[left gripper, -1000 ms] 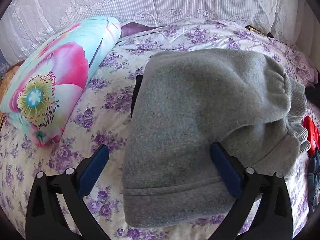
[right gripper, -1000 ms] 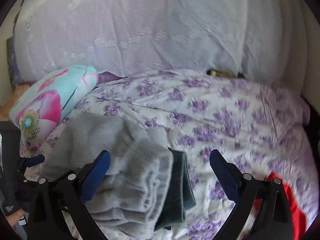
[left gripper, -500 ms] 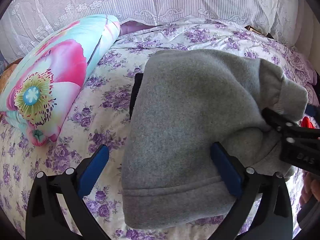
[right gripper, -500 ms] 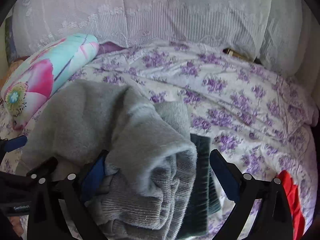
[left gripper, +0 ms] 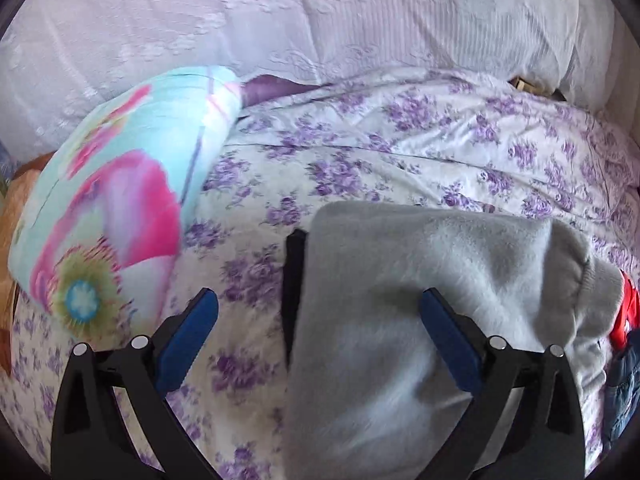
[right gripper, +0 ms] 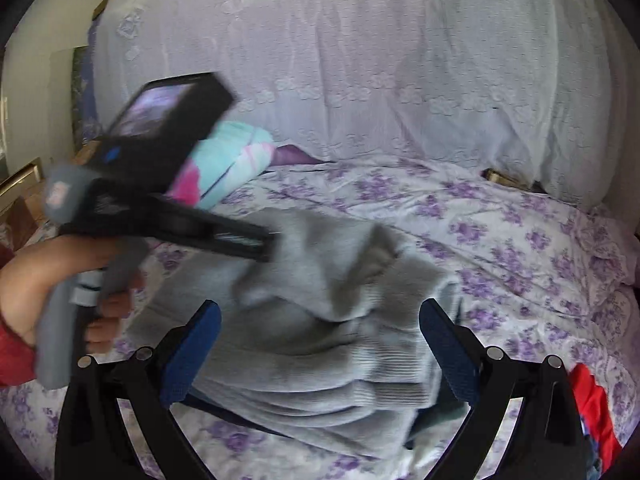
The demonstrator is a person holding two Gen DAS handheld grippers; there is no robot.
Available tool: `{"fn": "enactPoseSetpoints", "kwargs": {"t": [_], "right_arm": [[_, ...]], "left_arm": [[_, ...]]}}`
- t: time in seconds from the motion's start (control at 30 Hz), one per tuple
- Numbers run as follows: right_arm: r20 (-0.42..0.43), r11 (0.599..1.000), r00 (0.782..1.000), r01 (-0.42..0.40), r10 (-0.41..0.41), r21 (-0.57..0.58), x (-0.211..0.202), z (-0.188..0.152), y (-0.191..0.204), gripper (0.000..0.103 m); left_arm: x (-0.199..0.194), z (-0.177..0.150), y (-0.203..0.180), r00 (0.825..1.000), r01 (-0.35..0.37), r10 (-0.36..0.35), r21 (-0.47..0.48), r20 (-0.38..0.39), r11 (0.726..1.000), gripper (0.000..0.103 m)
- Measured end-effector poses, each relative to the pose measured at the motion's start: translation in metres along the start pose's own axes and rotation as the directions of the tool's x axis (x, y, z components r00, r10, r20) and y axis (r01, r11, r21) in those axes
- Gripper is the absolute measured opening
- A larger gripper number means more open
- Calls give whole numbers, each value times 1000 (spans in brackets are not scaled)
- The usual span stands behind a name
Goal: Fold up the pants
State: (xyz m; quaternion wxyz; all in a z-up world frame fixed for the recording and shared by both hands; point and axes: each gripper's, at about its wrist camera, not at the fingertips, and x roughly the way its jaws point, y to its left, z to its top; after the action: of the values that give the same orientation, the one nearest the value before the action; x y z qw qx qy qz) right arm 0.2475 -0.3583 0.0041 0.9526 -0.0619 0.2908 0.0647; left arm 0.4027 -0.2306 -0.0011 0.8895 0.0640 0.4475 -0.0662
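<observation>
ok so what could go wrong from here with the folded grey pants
The grey pants sit folded atop a dark garment with both grippers open. The top flap looks loose and bunched, so it may spring open. The left gripper straddles the pants' edge, so moving off could drag the stack askew.

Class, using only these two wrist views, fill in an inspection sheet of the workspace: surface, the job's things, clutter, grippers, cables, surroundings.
Surface: bedspread with purple flowers, rumpled.
Job's things: grey pants lie folded in a thick bundle on a dark folded garment.
Clutter: red cloth at the right edge; denim piece beside it.
Grippers: left gripper open, its right finger over the pants; right gripper open above the ribbed cuffs, gripping nothing.
Cables: nothing seen.
Surroundings: floral pillow at the left; white lace cover behind the bed.
</observation>
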Motion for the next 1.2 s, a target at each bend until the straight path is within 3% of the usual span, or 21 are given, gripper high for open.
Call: {"fn": "enactPoseSetpoints", "kwargs": {"t": [0.1, 0.23, 0.3, 0.43, 0.53, 0.6, 0.67, 0.77, 0.8, 0.87, 0.97, 1.1, 1.2], "right_arm": [[7, 998, 999, -47, 47, -32, 4, -4, 18, 100], [-84, 988, 993, -88, 78, -124, 33, -26, 42, 100], [-137, 981, 989, -78, 54, -175, 47, -41, 50, 100], [-82, 913, 994, 38, -78, -407, 50, -71, 77, 100], [-77, 917, 995, 34, -70, -398, 48, -71, 77, 100], [-76, 921, 994, 38, -73, -389, 48, -69, 78, 100], [-76, 923, 994, 41, -75, -382, 49, -67, 78, 100], [-78, 919, 994, 37, -74, -391, 48, -68, 78, 100], [-81, 917, 994, 36, -74, -398, 50, -66, 78, 100], [-82, 911, 994, 37, -77, -411, 49, -68, 78, 100], [-85, 911, 994, 24, -64, -412, 48, -65, 79, 100], [-97, 898, 992, 26, -77, -440, 47, -67, 84, 100], [-132, 890, 988, 10, -79, -456, 37, -62, 89, 100]], "left_arm": [[9, 6, -7, 1000, -4, 4, 17, 0, 1000, 99], [30, 9, -7, 999, 2, -1, 20, -41, 1000, 99], [40, 8, -4, 998, 25, -24, 14, -61, 1000, 99], [46, 11, 1, 994, 67, -68, -12, -90, 998, 99], [14, 17, -4, 996, 92, -92, -8, -9, 996, 98], [-4, 18, -17, 987, 157, -158, 24, 38, 987, 98], [-12, 19, -45, 979, 196, -201, 121, 32, 973, 98], [9, 11, -84, 993, 116, -122, 280, 4, 953, 99], [19, 9, -88, 993, 114, -114, 287, -15, 951, 99], [41, 15, -79, 981, 191, -179, 199, -77, 961, 99], [47, 25, -69, 965, 241, -221, 144, -139, 960, 99], [24, 18, -59, 972, 227, -216, 147, -88, 963, 99], [-3, -4, -26, 967, 250, -249, 21, -44, 968, 99]]}}
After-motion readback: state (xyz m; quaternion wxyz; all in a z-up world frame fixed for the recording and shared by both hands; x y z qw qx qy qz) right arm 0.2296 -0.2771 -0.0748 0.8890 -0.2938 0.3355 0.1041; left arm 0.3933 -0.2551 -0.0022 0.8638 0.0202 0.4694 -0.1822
